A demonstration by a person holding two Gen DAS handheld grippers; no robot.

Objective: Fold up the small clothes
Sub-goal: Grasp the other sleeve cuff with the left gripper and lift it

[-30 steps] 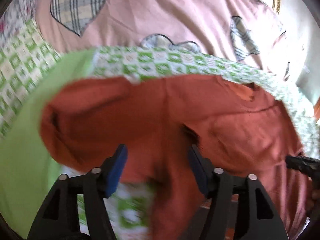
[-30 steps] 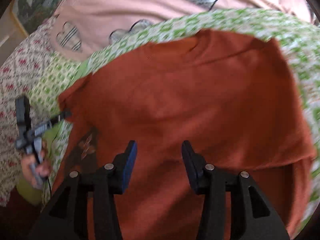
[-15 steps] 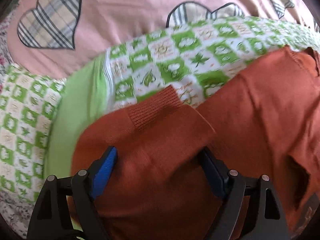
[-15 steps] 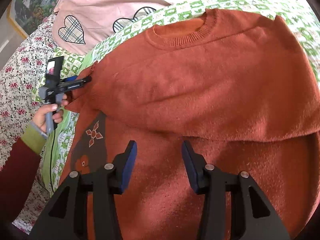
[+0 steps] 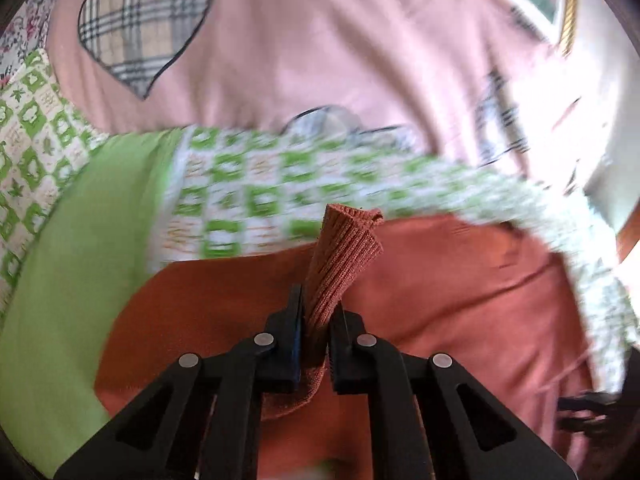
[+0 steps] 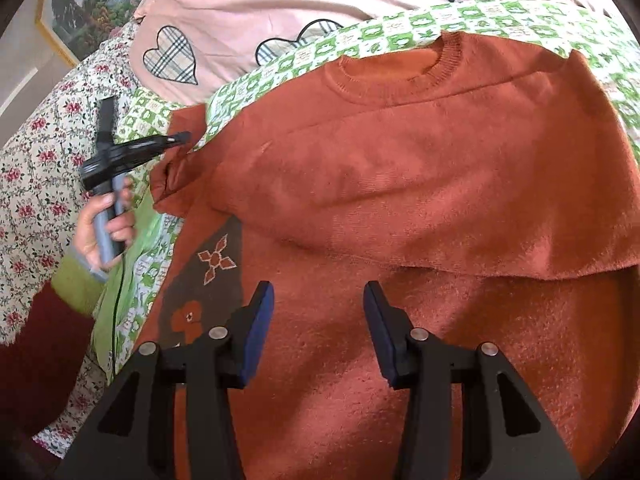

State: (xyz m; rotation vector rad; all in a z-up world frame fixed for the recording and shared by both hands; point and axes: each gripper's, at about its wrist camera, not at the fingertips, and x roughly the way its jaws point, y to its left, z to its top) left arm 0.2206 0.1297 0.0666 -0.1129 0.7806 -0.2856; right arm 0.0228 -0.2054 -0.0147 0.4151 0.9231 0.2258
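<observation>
An orange knitted sweater (image 6: 400, 160) lies on the bed, its top part folded down over the lower part, collar (image 6: 444, 68) at the far side. My left gripper (image 5: 316, 300) is shut on the ribbed cuff (image 5: 344, 248) of the left sleeve, which stands up between the pads above the cloth. From the right wrist view the left gripper (image 6: 182, 138) pinches that sleeve end at the sweater's left edge, held by a hand (image 6: 100, 228). My right gripper (image 6: 318, 292) hovers open over the sweater's lower part, with nothing between its pads.
The sweater rests on a green-and-white patterned cover (image 5: 240, 184) with a plain green band (image 5: 80, 260). Behind it lies a pink blanket (image 5: 320, 40) with plaid hearts. A floral sheet (image 6: 36, 160) is on the left, and a framed picture (image 6: 92, 4) at the far left.
The left jaws, wide around the sleeve end half a second ago, have closed on the cuff and lifted it. The right gripper has stayed open, over the sweater.
</observation>
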